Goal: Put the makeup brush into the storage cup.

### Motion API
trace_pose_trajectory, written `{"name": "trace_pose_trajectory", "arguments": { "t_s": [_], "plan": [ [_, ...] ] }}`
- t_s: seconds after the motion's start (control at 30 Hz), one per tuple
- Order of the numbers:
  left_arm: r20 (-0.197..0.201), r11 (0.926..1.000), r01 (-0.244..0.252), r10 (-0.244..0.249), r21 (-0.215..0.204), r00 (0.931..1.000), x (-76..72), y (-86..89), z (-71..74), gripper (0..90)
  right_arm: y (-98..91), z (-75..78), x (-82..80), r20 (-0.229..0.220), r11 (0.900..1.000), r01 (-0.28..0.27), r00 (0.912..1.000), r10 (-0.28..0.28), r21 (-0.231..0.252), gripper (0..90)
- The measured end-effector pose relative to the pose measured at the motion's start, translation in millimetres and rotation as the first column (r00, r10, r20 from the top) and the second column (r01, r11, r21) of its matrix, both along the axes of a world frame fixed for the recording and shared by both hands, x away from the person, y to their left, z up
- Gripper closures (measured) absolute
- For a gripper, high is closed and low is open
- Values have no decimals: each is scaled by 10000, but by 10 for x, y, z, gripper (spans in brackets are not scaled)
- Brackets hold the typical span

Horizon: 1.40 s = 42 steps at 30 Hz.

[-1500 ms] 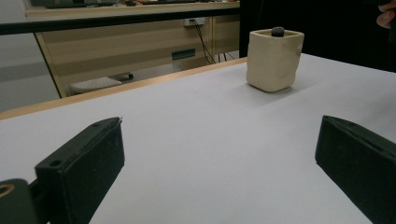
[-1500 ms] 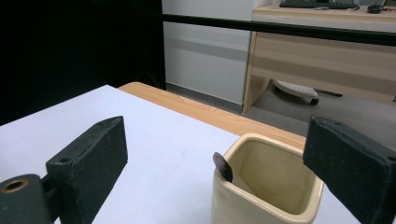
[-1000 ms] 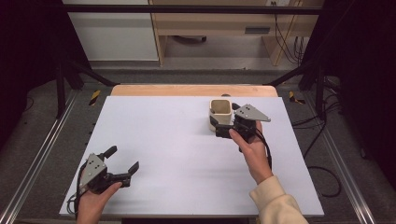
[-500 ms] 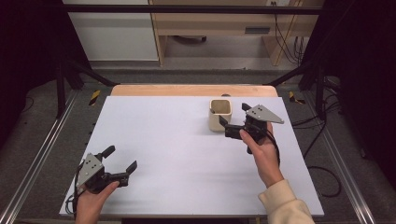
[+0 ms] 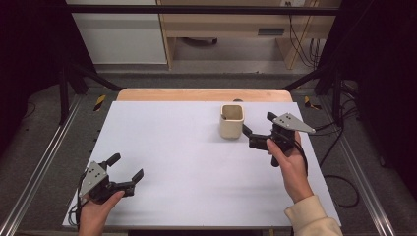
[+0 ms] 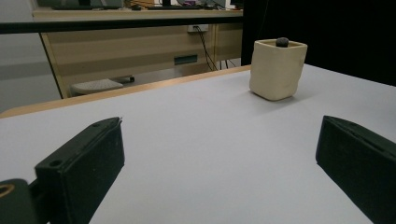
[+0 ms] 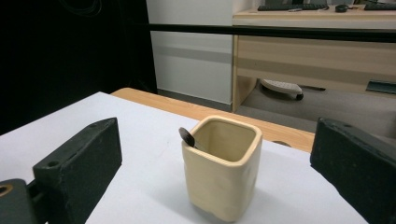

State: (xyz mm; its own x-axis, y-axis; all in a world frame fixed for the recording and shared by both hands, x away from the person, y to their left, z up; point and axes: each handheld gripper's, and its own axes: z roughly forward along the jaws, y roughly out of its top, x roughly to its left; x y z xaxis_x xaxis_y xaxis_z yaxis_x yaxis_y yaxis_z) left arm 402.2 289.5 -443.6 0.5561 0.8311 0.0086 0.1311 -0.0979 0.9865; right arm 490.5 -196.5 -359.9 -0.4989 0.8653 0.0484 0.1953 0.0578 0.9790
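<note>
White tabletop [image 5: 187,162], wooden far edge [image 5: 196,95], dark room beyond

White table [image 5: 172,147], wooden desk [image 5: 231,24] and cables [image 5: 339,182] behind.

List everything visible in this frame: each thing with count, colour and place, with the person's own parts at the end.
Cup: one, cream, square-sided, upright on the far right part of the table, just ahead of the right tongs and apart from them.
Dark object in the cup: one, black, rounded end leaning on the rim; what it is cannot be told.
Table: one, white top with a wooden strip along the far edge.
Desk: one, light wood, beyond the table.
Left tongs: one, black with a grey plate, near left corner, jaws open.
Right tongs: one, black with a grey plate, jaws open toward the cup.
Hands: two; the right hand has a cream sleeve.
</note>
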Motion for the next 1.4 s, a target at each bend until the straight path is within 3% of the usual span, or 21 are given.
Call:
{"name": "trace_pose_trajectory", "arguments": {
  "t_s": [0.73,1.4],
  "plan": [
    [38,9999,76,-75,-140,10000,-1,25,6,5,-383,-134,-203,-291,9977,330,9990,-348,-593,31],
    [97,9998,86,-84,-193,9999,-3,42,10,4,-562,-292,-406,-428,9953,440,9979,-478,-862,35]
  ]
}}
